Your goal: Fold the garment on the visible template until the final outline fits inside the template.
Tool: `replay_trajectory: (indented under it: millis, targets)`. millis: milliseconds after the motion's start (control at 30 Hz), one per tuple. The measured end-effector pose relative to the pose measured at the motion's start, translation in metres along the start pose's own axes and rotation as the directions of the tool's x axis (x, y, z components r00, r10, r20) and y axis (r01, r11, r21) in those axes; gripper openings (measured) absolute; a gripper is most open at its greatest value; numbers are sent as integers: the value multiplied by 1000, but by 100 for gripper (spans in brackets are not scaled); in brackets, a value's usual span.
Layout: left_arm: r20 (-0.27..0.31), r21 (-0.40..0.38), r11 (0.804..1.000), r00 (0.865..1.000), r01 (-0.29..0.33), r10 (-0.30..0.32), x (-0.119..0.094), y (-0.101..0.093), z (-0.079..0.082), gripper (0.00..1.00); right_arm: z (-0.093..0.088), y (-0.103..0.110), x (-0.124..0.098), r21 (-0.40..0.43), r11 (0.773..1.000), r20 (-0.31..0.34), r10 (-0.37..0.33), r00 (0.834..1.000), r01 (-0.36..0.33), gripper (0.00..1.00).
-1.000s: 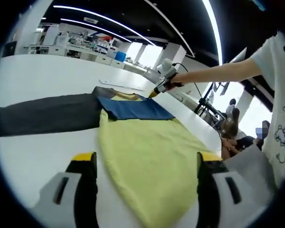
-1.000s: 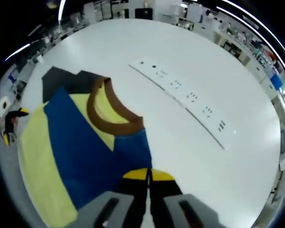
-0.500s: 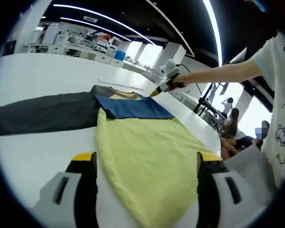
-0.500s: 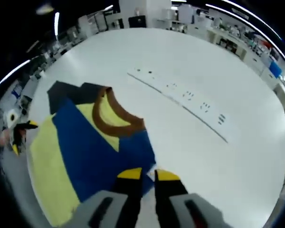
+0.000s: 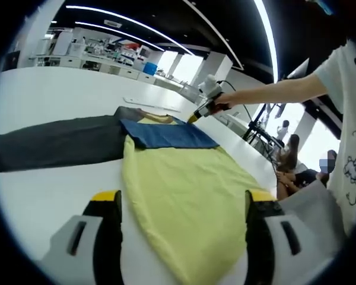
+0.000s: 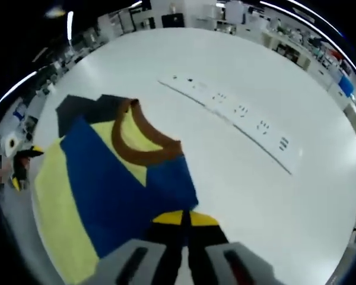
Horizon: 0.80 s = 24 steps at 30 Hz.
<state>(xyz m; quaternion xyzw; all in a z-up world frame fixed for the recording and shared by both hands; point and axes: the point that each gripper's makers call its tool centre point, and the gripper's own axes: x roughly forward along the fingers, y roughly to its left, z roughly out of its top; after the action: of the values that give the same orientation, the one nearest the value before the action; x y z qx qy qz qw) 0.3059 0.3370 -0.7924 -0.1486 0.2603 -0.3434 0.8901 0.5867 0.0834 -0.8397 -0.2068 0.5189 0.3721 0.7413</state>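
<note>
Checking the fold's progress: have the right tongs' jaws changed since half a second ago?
Yes. The right tongs, parted half a second ago, are now shut at the garment's blue shoulder edge.

The shirt (image 5: 184, 178) lies flat on the table (image 6: 273, 89), partly over the template (image 5: 59, 142), a long strip (image 6: 231, 113) beyond it.

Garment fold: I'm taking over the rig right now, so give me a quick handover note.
Left gripper: open, jaws straddling the yellow hem of the garment, gripping nothing.
Right gripper: jaws together at the blue shoulder edge near the brown collar; whether it pinches cloth can't be told.
Garment lies on the white table, partly over the dark template.
Left: fold until the outline fits inside the template.
</note>
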Motion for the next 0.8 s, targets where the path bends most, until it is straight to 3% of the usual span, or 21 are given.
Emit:
replay_trajectory:
  millis: [333, 700, 800]
  targets:
    - [30, 18, 1000, 999, 18, -18, 24, 7, 23, 78, -26, -20, -18, 114, 993, -55, -32, 998, 38, 0]
    - [9, 12, 1000, 1000, 23, -23, 22, 6, 12, 78, -29, -13, -15, 86, 994, -57, -57, 997, 62, 0]
    - [6, 7, 1000, 1000, 15, -15, 17, 10, 9, 78, -28, -21, -14, 79, 994, -54, -68, 996, 72, 0]
